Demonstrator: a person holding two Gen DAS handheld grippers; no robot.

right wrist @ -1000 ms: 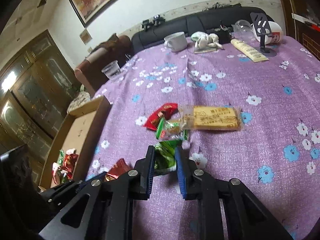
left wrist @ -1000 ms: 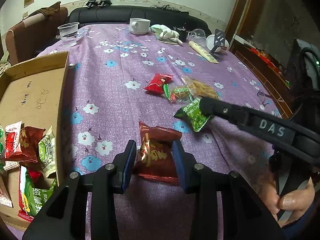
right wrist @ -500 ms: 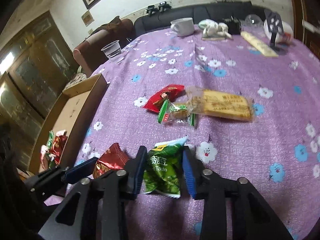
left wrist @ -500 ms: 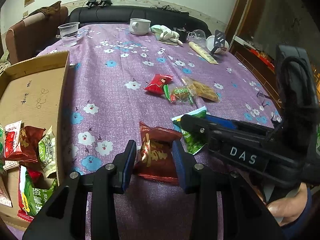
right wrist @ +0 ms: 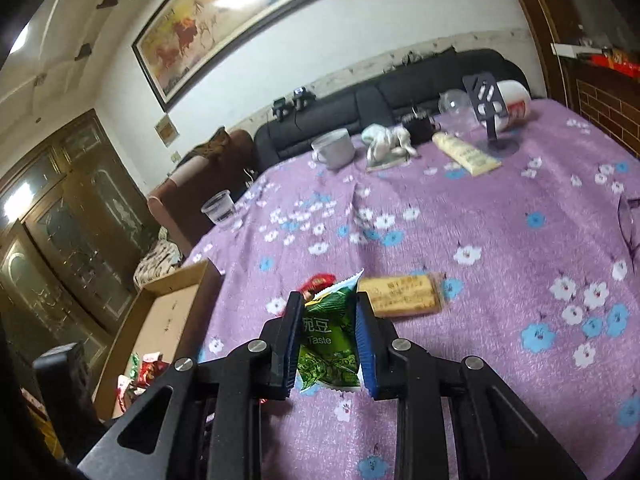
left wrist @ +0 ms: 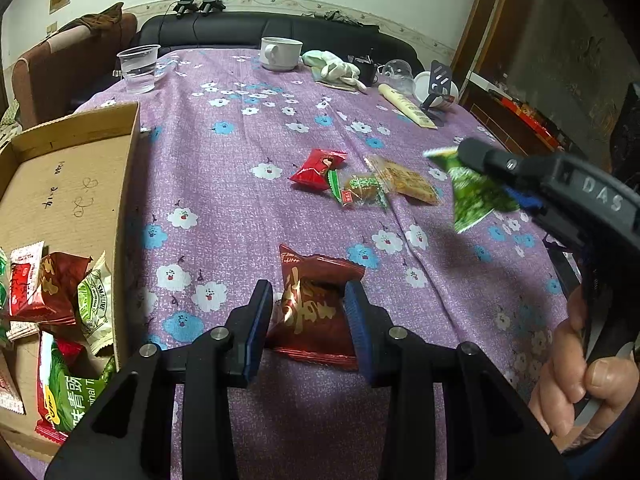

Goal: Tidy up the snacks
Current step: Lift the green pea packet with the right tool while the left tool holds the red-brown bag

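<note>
**Two packets in hand, box waiting to the left**

The right hand-held gripper [right wrist: 328,336] is clamped on a green pea packet [right wrist: 326,340], its blue pads pressing the packet's two sides. The left wrist view shows the packet hanging clear of the desk [left wrist: 248,208], with its shadow on the purple flowered cloth below, so it appears lifted and ready to carry.

The left hand-held gripper [left wrist: 308,316] sits low over a dark red packet [left wrist: 314,304] that lies on the cloth between its fingers. The pads are against or very near the packet's edges, but the bag shows no pinch and is still flat on the desk, so whether the grip is closed on it cannot be told.

To the left of the left hand-held gripper stands the cardboard box [left wrist: 120,184], its near end already holding several red and green packets. That is the likely destination, and the open side wall faces the desk, which should make a short sideways carry enough.

Ahead of both grippers, three snacks remain on the cloth: a red wrapped snack [left wrist: 318,168], a small green-ended sweet [left wrist: 360,190] touching it, and a clear-wrapped biscuit bar [left wrist: 404,178] just beside that. They are grouped closely, so picking one may nudge its neighbours.
</note>
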